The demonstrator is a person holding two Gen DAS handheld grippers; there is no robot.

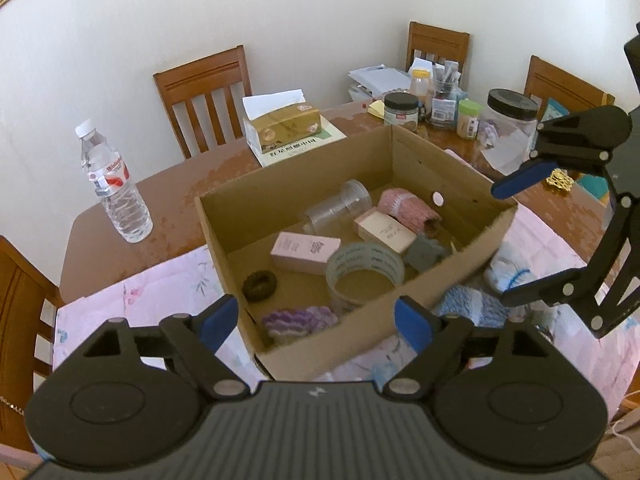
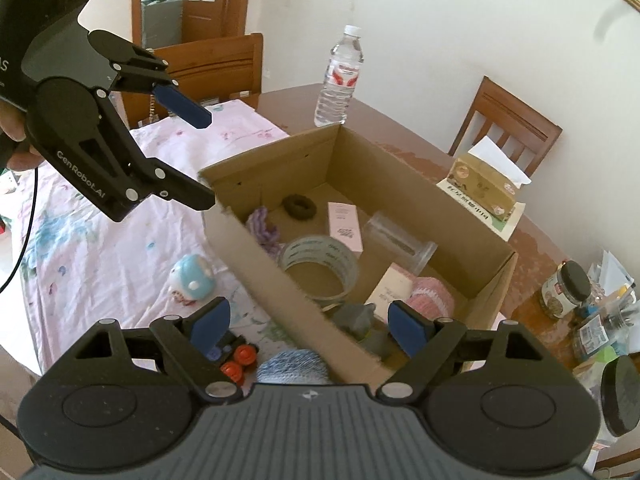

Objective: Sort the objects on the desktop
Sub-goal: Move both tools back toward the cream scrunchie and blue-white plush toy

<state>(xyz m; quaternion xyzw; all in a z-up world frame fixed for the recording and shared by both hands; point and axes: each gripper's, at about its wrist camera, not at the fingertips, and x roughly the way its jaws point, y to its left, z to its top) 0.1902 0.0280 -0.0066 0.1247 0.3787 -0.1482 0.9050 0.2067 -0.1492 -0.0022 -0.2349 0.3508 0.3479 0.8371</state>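
A water bottle [image 1: 113, 182] stands upright on the bare wooden table [image 1: 168, 196], well apart from a tissue box [image 1: 282, 126] that rests on a printed sheet near the far edge. Dark-lidded jars [image 1: 401, 109] crowd the far right corner among papers and a pen holder. Wooden chairs [image 1: 204, 92] line the white wall, and a pale floral cloth [image 2: 100, 248] covers the near end.

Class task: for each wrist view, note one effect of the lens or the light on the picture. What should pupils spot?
Left wrist view: fisheye bends the wall and table edges, and the near cardboard box rim is soft with blur. Right wrist view: daylight washes out the white wall behind the water bottle, and corners darken.
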